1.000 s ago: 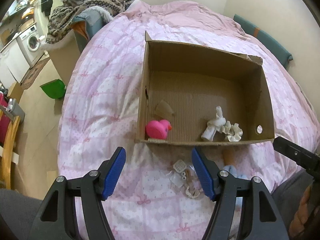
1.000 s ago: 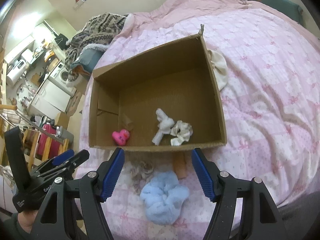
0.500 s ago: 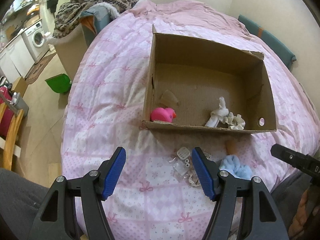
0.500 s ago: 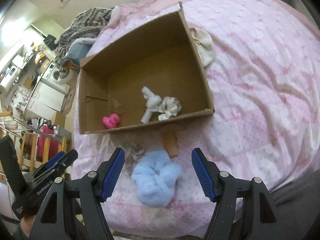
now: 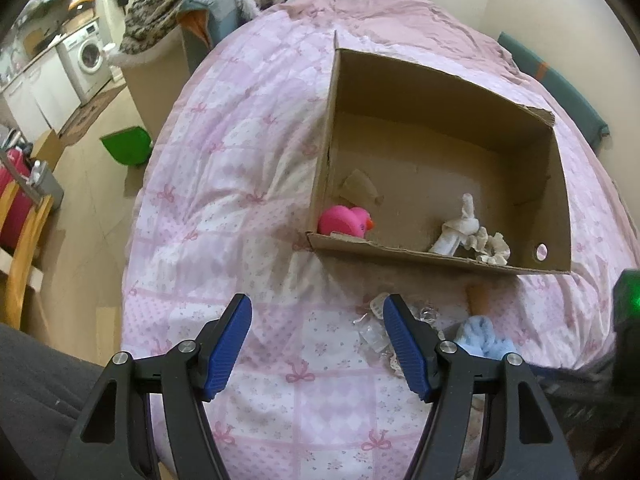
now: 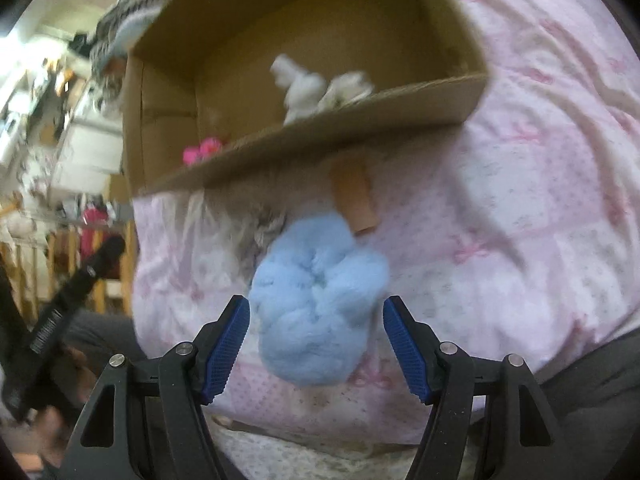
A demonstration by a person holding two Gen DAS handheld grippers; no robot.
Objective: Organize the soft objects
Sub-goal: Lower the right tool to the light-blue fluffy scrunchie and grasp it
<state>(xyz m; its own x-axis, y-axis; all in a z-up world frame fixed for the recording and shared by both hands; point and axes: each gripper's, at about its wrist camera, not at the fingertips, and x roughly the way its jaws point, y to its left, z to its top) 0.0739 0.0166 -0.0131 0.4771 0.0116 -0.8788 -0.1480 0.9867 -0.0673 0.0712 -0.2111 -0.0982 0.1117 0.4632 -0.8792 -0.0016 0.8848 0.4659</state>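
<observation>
An open cardboard box (image 5: pixel 532 148) lies on a pink quilt. Inside are a pink rubber duck (image 5: pixel 347 221) at the near left and white knotted cloths (image 5: pixel 464 232) near the front wall. A fluffy light blue scrunchie (image 6: pixel 316 300) lies on the quilt in front of the box; it also shows in the left wrist view (image 5: pixel 486 340). My right gripper (image 6: pixel 316 344) is open, with its fingers either side of the scrunchie's near end and apart from it. My left gripper (image 5: pixel 318 344) is open and empty above the quilt, left of the scrunchie.
A small tan tube (image 6: pixel 354 200) lies between the scrunchie and the box. Clear plastic bits and a lace piece (image 5: pixel 380 328) lie by my left gripper's right finger. A chair (image 5: pixel 20 248), a green bin (image 5: pixel 126 146) and a washing machine (image 5: pixel 90 56) are to the left off the bed.
My right gripper has moved down and forward, so the blue scrunchie now sits between its open fingers. My left gripper has drifted back and left, away from the box.
</observation>
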